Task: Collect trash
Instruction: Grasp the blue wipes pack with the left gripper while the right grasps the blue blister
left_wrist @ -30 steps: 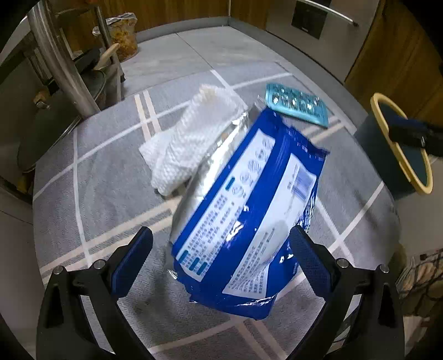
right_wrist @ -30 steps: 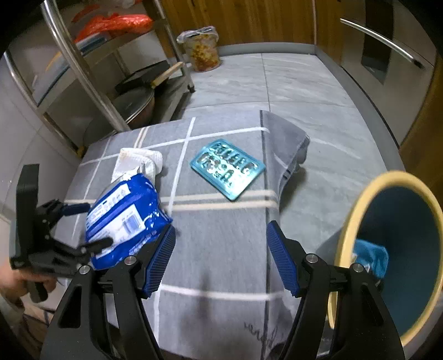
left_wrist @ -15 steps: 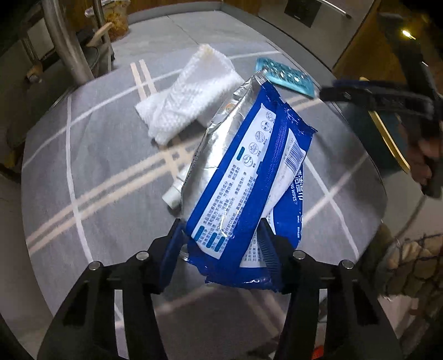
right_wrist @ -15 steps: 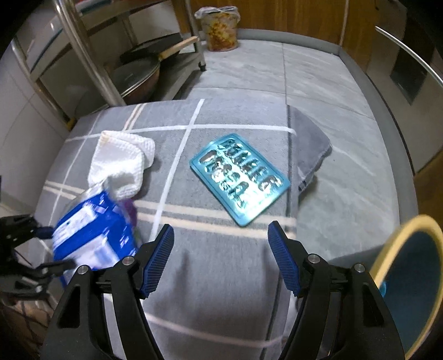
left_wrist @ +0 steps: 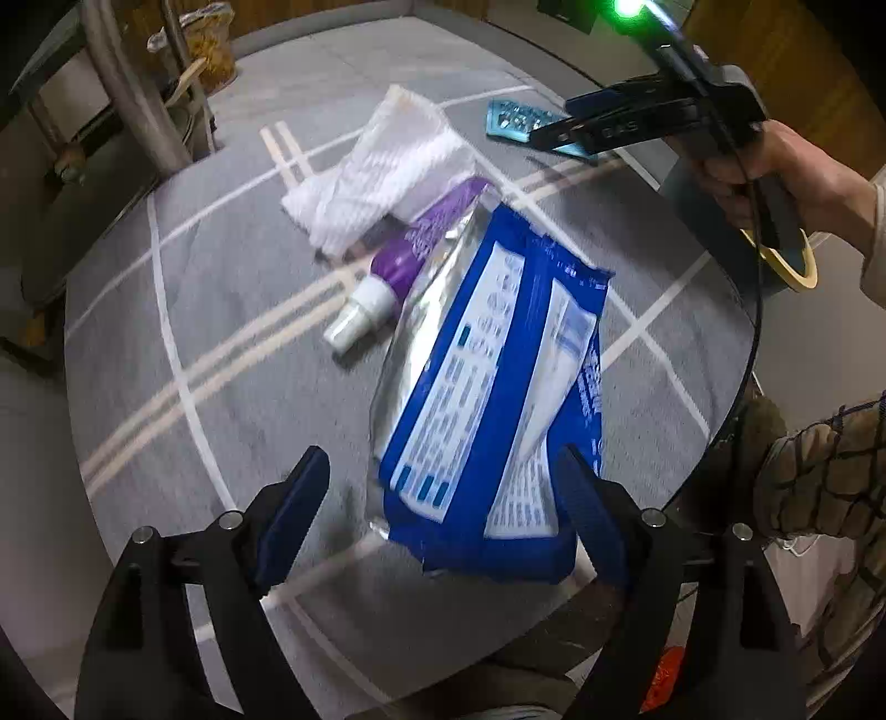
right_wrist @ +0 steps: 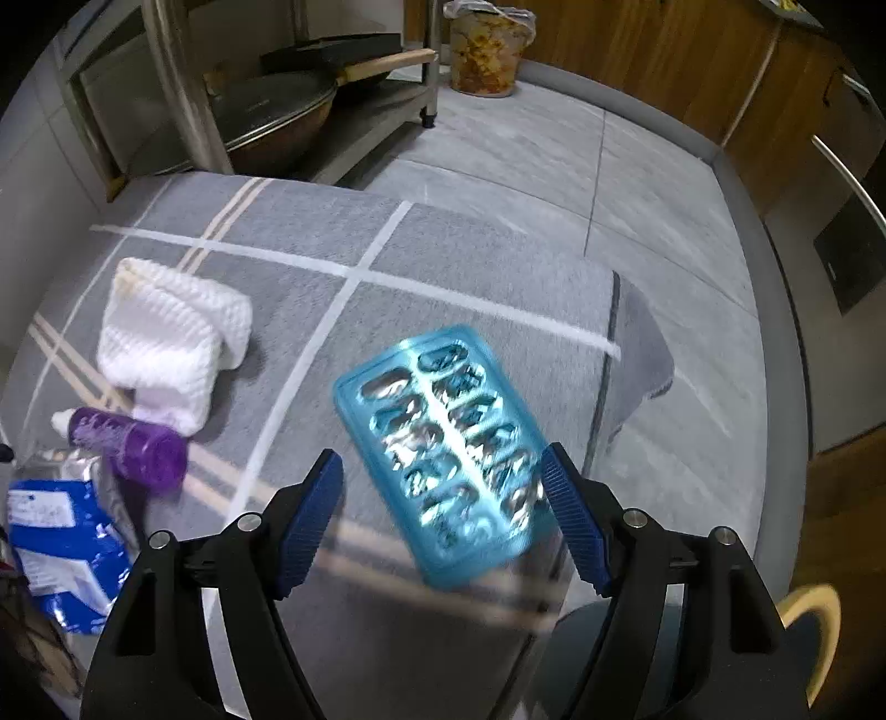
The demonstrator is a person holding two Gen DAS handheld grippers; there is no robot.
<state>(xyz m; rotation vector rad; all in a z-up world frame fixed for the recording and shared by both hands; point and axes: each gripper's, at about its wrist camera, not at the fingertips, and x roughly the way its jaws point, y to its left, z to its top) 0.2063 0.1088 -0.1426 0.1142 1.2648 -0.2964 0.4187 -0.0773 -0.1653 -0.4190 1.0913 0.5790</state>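
A blue and silver wipes packet lies on the grey checked cloth, its near end between the fingers of my open left gripper, not clamped. It shows at the left edge of the right wrist view. A purple bottle with a white cap lies beside it. A white folded cloth lies farther back. My right gripper is open over a teal blister pack, which it partly hides in the left wrist view.
A dark bin with a yellow rim stands off the table's right side. A steel rack with a wok and a bagged bucket stand on the tiled floor behind. The cloth's corner hangs over the far edge.
My left gripper has opened from its grip on the wipes packet, which now lies flatter, uncovering the purple bottle. My right gripper has moved forward over the blister pack.
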